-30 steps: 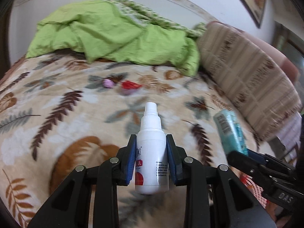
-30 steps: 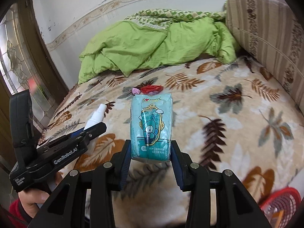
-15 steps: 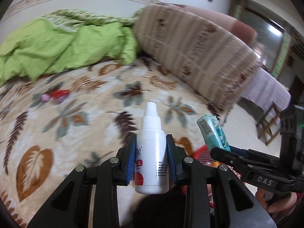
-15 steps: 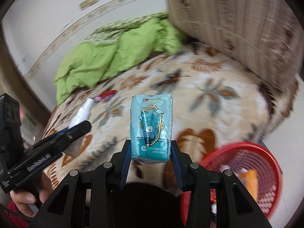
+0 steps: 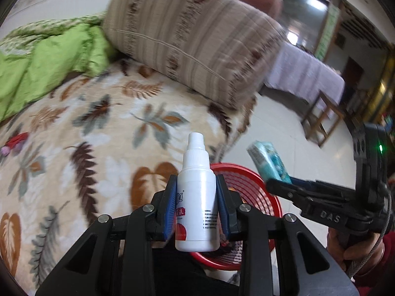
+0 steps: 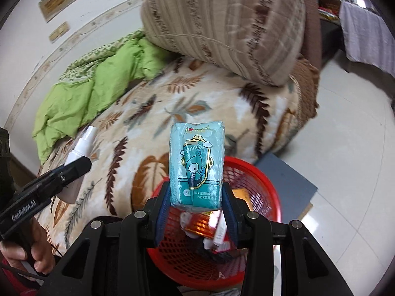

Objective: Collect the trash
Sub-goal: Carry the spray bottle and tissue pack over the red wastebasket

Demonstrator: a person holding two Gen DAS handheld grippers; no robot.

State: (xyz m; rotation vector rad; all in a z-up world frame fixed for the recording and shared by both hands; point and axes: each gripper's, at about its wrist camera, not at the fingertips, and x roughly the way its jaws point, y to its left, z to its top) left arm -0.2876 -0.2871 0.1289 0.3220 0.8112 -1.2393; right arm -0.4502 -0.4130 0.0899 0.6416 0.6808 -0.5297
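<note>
— What's changed?
— Both views swung from the bed to the red basket, now below.
— And the tongs?
— Left gripper clamps the white bottle; right gripper clamps the teal tissue pack, above the basket.

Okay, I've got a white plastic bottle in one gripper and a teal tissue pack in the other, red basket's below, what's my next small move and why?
Probably ease both grippers a little further forward until they are over the red mesh basket, then let go. The right gripper, shut on the teal tissue pack, looks already over the basket's near side. The left gripper, shut on the white plastic bottle, seems nearer the rim, beside the leaf-patterned blanket.
</note>
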